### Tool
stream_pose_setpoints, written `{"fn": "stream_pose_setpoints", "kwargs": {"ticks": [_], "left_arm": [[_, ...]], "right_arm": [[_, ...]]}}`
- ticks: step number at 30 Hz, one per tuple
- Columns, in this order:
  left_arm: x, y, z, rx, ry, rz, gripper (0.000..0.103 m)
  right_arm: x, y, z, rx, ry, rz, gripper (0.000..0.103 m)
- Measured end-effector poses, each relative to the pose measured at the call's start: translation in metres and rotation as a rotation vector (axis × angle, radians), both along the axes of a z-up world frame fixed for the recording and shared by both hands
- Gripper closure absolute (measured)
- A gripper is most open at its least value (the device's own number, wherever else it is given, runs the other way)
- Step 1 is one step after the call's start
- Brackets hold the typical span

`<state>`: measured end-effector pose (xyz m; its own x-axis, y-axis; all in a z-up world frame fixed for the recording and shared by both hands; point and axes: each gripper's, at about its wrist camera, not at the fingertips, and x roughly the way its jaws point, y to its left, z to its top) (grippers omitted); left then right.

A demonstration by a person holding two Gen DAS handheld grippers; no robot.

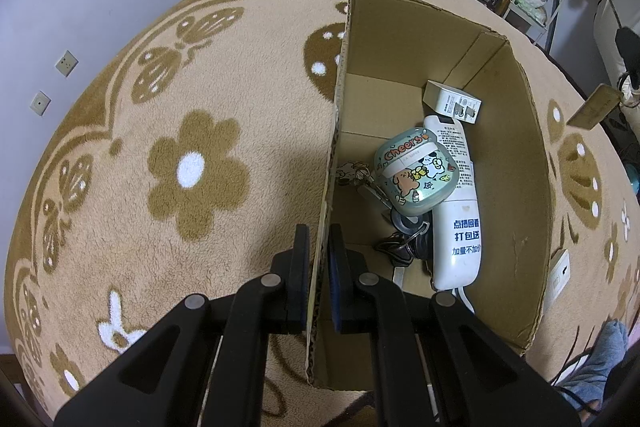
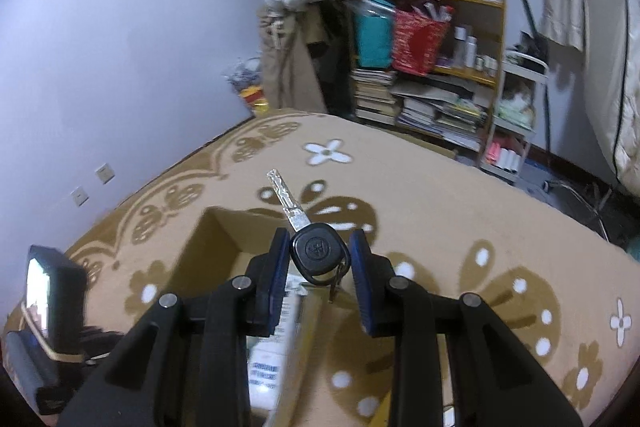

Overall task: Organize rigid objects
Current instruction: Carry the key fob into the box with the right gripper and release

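Note:
My left gripper [image 1: 319, 239] is shut on the left wall of an open cardboard box [image 1: 516, 163] that stands on a beige flowered blanket. Inside the box lie a white tube with blue print [image 1: 458, 227], a round green case marked "Cheers" [image 1: 414, 173], a small white charger box [image 1: 452, 102] and black corded items [image 1: 408, 243]. My right gripper [image 2: 319, 251] is shut on a car key [image 2: 319, 250], pads pressing its black head, with the silver blade [image 2: 285, 197] pointing up and away. It hangs above the box [image 2: 208, 247], whose tube [image 2: 272, 347] shows below.
The blanket [image 1: 192, 163] covers a bed with wide free surface left of the box. A white flat item [image 1: 560, 269] lies right of the box. Cluttered shelves [image 2: 432, 67] and hanging clothes stand beyond the bed. The other gripper's body [image 2: 48, 291] shows at lower left.

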<state>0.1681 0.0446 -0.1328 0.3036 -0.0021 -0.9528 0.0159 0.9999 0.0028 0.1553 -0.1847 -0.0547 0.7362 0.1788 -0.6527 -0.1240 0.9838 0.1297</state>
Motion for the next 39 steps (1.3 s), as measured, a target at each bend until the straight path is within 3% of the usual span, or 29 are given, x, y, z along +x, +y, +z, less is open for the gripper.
{"fn": "stream_pose_setpoints", "kwargs": {"ticks": [8,19,34,39], "left_arm": [[-0.001,0.001,0.0,-0.005,0.0,-0.002,0.094],[-0.001,0.002,0.0,-0.008,0.0,-0.004,0.094],[0.0,0.003,0.0,-0.011,0.001,-0.003,0.093],[-0.001,0.003,0.0,-0.01,0.001,-0.004,0.093]], "right_arm": [[-0.012,0.033,0.001,-0.019,-0.005,0.089,0.071],[-0.012,0.061,-0.023,-0.059,0.056,0.168,0.071],[0.009,0.056,-0.08,-0.052,0.206,0.146,0.071],[0.011,0.055,-0.094,-0.053,0.219,0.138,0.07]]}}
